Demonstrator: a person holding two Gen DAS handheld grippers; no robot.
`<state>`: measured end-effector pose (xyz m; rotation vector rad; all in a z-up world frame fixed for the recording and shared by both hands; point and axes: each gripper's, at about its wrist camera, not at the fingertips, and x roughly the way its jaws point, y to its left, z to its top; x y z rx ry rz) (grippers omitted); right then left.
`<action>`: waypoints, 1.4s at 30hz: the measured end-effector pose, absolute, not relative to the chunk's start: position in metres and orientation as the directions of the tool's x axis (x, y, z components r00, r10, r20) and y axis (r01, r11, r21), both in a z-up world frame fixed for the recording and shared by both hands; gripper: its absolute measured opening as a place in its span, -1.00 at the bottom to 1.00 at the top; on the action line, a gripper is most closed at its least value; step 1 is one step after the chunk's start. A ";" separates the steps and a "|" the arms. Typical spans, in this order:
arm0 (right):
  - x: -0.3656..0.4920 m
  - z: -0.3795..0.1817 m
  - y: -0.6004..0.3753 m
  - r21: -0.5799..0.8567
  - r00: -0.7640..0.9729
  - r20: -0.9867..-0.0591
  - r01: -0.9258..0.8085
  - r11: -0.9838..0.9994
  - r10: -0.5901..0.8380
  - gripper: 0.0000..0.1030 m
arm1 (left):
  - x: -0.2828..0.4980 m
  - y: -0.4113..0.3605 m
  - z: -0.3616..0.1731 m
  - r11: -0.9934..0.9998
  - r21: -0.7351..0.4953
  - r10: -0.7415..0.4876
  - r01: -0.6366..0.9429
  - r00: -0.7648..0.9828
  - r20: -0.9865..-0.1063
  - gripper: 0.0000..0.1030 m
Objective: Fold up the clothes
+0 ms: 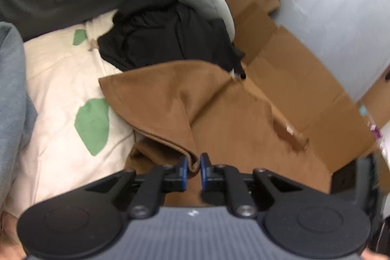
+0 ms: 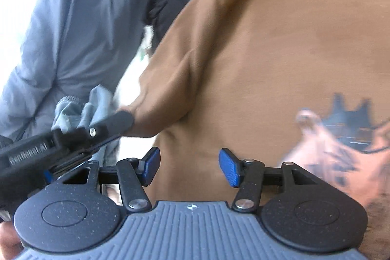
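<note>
A brown shirt [image 1: 219, 113] lies bunched on the bedding, and in the right wrist view the brown shirt [image 2: 268, 52] fills most of the frame, with a dark and pink print [image 2: 348, 128] at the right. My left gripper [image 1: 193, 166] is shut on a folded edge of it. From the right wrist view, the left gripper [image 2: 128, 120] pinches the shirt's sleeve end. My right gripper [image 2: 191, 166] hovers close over the shirt's body with its blue pads wide apart and nothing pinched between them.
A black garment [image 1: 165, 40] lies beyond the shirt on white bedding with green leaves [image 1: 61, 89]. An open cardboard box [image 1: 292, 65] stands to the right. A grey-blue garment [image 2: 73, 28] lies left of the shirt.
</note>
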<state>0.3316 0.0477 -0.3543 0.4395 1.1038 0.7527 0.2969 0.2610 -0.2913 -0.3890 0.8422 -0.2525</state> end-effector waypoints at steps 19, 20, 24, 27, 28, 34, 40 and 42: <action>0.348 -0.353 0.026 0.647 0.289 -0.648 -0.279 0.709 0.705 0.17 | 0.306 0.284 -0.297 0.948 -0.318 -0.269 0.020 0.583 -0.766 -0.03; 0.347 -0.354 0.026 0.647 0.286 -0.649 -0.279 0.709 0.705 0.17 | 0.309 0.290 -0.297 0.949 -0.316 -0.258 0.005 0.589 -0.765 -0.03; 0.347 -0.358 0.026 0.642 0.276 -0.657 -0.284 0.713 0.701 0.15 | 0.326 0.306 -0.300 0.938 -0.340 -0.232 -0.064 0.613 -0.755 -0.03; 0.349 -0.359 0.026 0.640 0.273 -0.658 -0.288 0.712 0.702 0.14 | 0.337 0.315 -0.305 0.928 -0.358 -0.216 -0.106 0.628 -0.747 -0.03; 0.350 -0.359 0.026 0.640 0.273 -0.657 -0.291 0.711 0.703 0.14 | 0.341 0.317 -0.307 0.926 -0.358 -0.210 -0.116 0.631 -0.747 -0.03; 0.353 -0.358 0.027 0.631 0.263 -0.664 -0.306 0.713 0.700 0.07 | 0.364 0.327 -0.317 0.917 -0.364 -0.175 -0.163 0.655 -0.735 -0.03; 0.357 -0.352 0.038 0.594 0.253 -0.685 -0.349 0.724 0.684 0.07 | 0.385 0.335 -0.330 0.896 -0.393 -0.157 -0.207 0.679 -0.717 -0.03; 0.359 -0.350 0.044 0.586 0.251 -0.687 -0.364 0.724 0.682 0.07 | 0.390 0.341 -0.334 0.879 -0.420 -0.158 -0.226 0.693 -0.703 -0.03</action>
